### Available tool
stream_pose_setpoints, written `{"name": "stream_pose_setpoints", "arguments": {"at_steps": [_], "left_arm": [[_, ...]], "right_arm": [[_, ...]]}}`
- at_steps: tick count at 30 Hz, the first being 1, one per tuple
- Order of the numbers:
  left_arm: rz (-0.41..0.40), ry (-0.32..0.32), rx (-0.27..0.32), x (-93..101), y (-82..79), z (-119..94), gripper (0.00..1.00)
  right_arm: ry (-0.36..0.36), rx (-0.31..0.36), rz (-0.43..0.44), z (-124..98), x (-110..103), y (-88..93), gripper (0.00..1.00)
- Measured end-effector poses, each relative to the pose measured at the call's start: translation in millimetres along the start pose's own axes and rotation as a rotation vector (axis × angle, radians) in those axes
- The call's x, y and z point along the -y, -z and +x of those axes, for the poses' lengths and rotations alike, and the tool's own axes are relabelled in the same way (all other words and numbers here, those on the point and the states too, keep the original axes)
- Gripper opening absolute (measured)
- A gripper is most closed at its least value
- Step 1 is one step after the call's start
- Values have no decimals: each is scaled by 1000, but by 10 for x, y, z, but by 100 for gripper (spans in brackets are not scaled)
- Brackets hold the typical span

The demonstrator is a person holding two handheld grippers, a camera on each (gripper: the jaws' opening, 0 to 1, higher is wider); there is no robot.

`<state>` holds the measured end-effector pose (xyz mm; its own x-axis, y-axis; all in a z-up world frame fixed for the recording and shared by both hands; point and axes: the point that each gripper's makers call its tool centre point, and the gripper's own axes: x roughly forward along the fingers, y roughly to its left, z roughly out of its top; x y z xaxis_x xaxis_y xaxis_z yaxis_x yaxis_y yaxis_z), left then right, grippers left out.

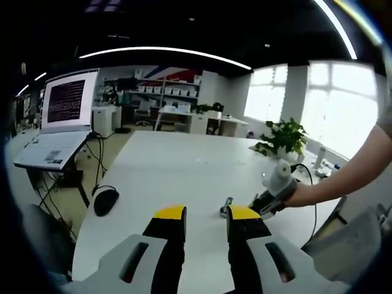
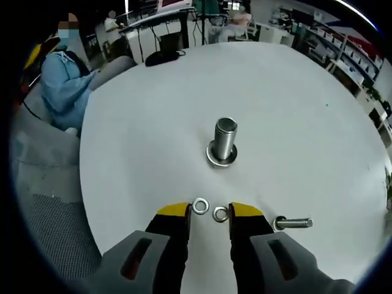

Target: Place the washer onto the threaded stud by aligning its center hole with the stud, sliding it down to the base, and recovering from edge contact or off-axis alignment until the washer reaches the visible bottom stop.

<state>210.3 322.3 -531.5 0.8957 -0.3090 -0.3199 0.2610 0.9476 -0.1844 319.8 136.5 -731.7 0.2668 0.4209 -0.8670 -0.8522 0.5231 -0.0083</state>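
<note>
White tabletop (image 2: 294, 122) stretches wide and bare around the threaded stud (image 2: 225, 139), which stands upright on its flange at the middle, with open room on every side for a straight descent. Two washers (image 2: 200, 206) lie flat just ahead of the right gripper (image 2: 209, 215), whose jaws are spread, holding nothing; a loose bolt (image 2: 294, 223) rests at three o'clock. Over in the left gripper view, the left gripper (image 1: 206, 217) hovers spread and idle too, a laptop (image 1: 58, 119) off at ten o'clock.
</note>
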Motion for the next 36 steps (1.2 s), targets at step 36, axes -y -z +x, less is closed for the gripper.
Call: {"name": "stream_pose_setpoints", "arguments": {"at_steps": [36], "left_arm": [[-10, 20, 12, 26, -20, -3, 24]], "right_arm": [[-22, -213, -157, 83, 82, 116, 10]]}}
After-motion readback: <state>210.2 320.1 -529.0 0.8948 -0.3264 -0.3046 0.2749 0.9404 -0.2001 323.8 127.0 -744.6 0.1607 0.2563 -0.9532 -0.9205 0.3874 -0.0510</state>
